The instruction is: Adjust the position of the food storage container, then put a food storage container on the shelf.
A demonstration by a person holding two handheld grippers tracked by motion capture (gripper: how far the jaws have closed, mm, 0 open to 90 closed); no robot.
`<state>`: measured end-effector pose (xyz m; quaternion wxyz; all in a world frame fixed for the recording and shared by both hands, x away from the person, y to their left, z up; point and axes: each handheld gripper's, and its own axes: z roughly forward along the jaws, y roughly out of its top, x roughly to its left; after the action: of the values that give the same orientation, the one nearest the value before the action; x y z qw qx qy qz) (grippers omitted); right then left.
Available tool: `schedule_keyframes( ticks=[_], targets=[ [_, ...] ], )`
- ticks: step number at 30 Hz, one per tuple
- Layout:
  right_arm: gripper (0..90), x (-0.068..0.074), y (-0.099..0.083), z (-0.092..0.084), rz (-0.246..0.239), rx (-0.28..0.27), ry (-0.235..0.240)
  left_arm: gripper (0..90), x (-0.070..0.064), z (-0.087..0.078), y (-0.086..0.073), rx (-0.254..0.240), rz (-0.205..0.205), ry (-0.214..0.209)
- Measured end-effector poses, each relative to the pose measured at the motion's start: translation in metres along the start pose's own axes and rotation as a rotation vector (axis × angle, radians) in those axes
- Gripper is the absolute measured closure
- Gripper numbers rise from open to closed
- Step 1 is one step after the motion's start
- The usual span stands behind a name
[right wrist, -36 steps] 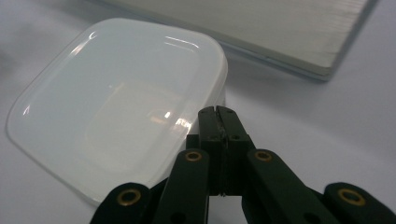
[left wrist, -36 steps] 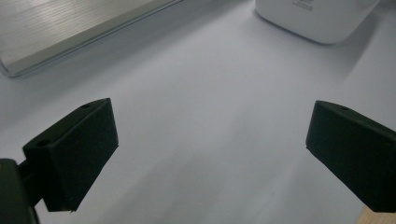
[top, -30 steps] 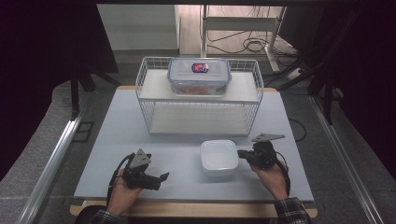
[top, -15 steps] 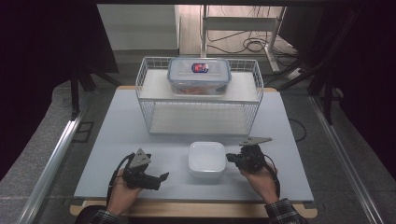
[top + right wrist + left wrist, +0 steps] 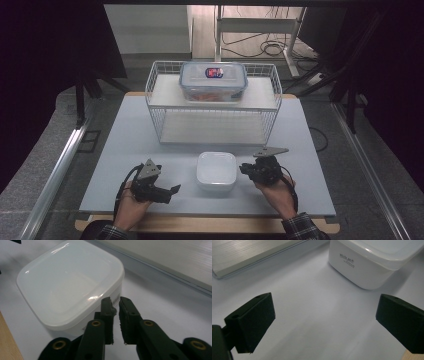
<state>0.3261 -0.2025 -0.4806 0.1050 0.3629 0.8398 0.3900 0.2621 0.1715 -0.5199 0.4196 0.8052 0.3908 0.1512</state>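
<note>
The left gripper (image 5: 172, 190) waits left of the white box (image 5: 216, 170), fingers wide and empty. One white box sits on the tabletop (image 5: 125, 145) before the one wire rack (image 5: 212, 102), which holds one clear box (image 5: 213, 81). Right of the white box, the right gripper (image 5: 243, 169) has just begun opening, fingers narrow, nothing between them; lifting seems left to do.

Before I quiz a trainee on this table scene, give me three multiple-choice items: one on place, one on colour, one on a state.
1. Where is the clear lidded plastic box?
A on the white wire rack
B on the floor
C in a hand

2. What colour is the square lidded tub?
A red
B white
C black

3. How do the left gripper's jaws stand?
A shut on the tub
B wide apart, holding nothing
C clamped on the rack

A: it sits on the rack's top shelf.
B: all white.
B: bare table between them.
</note>
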Motion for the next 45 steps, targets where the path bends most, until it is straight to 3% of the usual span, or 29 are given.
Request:
schedule_keyframes(
  ticks=[4,9,15,20,30,37,41,45],
  targets=[
    [61.6,0.000,-0.002,-0.005,-0.010,-0.019,-0.008,2.2,0.001,-0.001,0.000,-0.001,-0.007,0.001],
    [37.1,0.000,-0.004,-0.007,-0.026,-0.019,-0.002,2.2,0.002,-0.002,0.000,0.001,-0.006,0.007],
    [21.7,-0.002,-0.011,-0.008,-0.031,-0.011,0.025,2.1,0.003,-0.001,-0.002,0.004,-0.004,0.013],
    [11.2,-0.003,-0.011,-0.010,-0.019,-0.045,0.051,1.3,0.003,-0.001,-0.002,-0.007,0.009,-0.010],
    [5.3,0.000,-0.008,-0.008,-0.020,-0.053,0.089,1.6,0.003,0.004,0.008,0.013,-0.004,-0.043],
    [1.9,0.006,-0.005,-0.004,-0.026,-0.037,0.069,3.0,0.000,0.007,0.023,0.007,0.000,-0.064],
    [0.8,0.008,0.000,-0.001,0.021,-0.034,0.088,4.1,-0.001,0.009,0.030,0.011,-0.009,-0.076],
    [0.8,0.010,0.003,-0.001,0.023,-0.032,0.102,5.8,-0.002,0.011,0.034,0.007,-0.019,-0.086]
  ],
)
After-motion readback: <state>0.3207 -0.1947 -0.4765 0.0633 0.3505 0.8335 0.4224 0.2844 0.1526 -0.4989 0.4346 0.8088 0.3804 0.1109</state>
